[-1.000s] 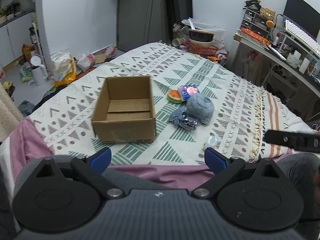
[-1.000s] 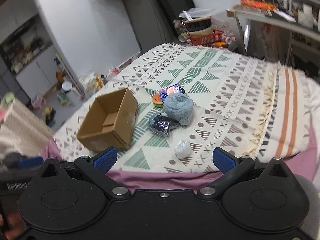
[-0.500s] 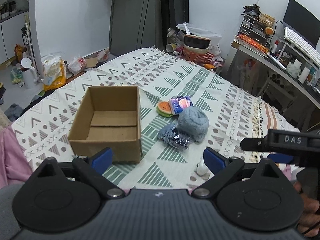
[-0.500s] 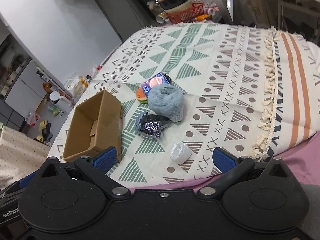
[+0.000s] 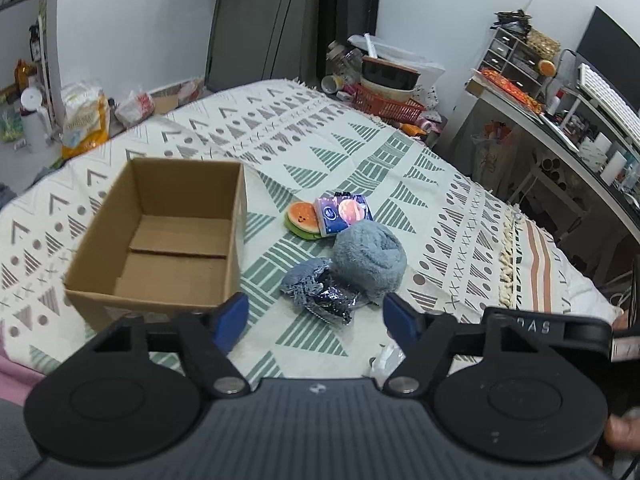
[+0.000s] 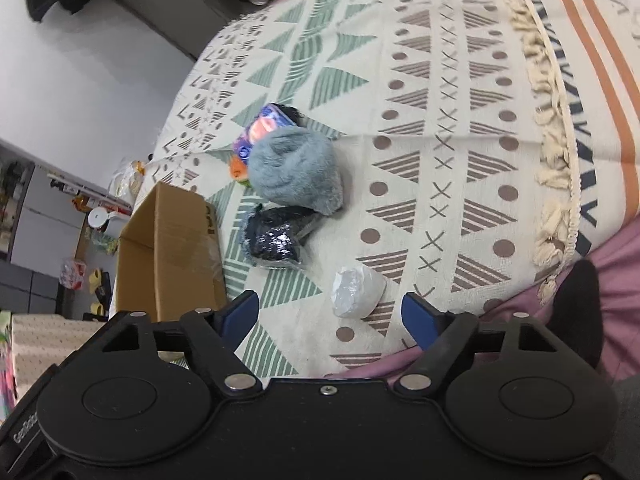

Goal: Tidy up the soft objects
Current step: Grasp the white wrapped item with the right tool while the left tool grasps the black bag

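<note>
Right wrist view: the right gripper (image 6: 330, 314) hovers low over the near edge of the patterned bedspread (image 6: 460, 92), its blue-tipped jaws spread wide and holding nothing. A small white plastic-wrapped bundle (image 6: 358, 292) lies just ahead, between the lines of the two fingers and apart from both (the closest soft item to either tool). It looks roughly as wide as it is long, so no long axis can be told.

Farther off sit a crumpled dark shiny packet (image 6: 276, 242), then a fluffy blue-grey ball (image 6: 296, 170), with a colourful pouch (image 6: 262, 128) beyond it. The open cardboard box (image 6: 172, 248) stands to the left, empty as far as the left camera shows.

From the left wrist, the left gripper (image 5: 316, 320) is likewise wide open and empty, facing the gap between box (image 5: 160, 240) and dark packet (image 5: 320, 294); the white bundle (image 5: 384, 360) peeks out by its right finger.

By position, the right hand seems better placed for the bundle: a short advance, then a close.
</note>
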Motion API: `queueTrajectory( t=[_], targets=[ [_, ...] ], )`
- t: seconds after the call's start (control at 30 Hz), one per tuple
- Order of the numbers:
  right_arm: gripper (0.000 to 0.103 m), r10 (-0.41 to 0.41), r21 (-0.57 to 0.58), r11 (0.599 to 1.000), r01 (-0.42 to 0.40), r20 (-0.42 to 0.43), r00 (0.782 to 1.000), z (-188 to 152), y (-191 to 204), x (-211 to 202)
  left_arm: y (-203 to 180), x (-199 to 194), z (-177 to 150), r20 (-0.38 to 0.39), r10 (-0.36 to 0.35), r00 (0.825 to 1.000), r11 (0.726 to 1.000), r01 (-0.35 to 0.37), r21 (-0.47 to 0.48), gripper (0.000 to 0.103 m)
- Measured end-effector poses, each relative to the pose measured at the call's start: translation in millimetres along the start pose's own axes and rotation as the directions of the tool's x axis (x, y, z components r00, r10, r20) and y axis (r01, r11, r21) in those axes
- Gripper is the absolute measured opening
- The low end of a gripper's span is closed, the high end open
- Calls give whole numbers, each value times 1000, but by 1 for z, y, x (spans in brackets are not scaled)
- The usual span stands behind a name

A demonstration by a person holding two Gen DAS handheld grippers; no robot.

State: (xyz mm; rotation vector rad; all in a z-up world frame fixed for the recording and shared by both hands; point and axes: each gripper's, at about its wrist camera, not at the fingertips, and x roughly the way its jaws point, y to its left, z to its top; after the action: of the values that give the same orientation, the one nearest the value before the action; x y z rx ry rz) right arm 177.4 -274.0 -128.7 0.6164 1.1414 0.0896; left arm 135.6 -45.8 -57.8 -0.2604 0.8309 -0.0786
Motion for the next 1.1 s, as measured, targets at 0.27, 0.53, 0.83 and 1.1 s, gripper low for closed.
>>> queueTrajectory(
  t=[0.27,0.53,0.83,1.1],
  targets=[
    [69,-27,75,997,30,-35,999,4,-11,27,-3,47,0,-69,-43,997,996,37,-85,66],
    [62,-26,149,988,39,-93,995,10,-23,56,2,92,-4,-126,-48,991,970,16,-242,66],
    [62,-38,155,986,61,-148,988,14,-26,81,4,128,-9,-180,-41,983,943,-21,-332,66],
    [40,-48,135,988,75,-195,980,14,-24,98,-2,157,-9,-204,-16,979,924,-63,-378,66]
  ],
)
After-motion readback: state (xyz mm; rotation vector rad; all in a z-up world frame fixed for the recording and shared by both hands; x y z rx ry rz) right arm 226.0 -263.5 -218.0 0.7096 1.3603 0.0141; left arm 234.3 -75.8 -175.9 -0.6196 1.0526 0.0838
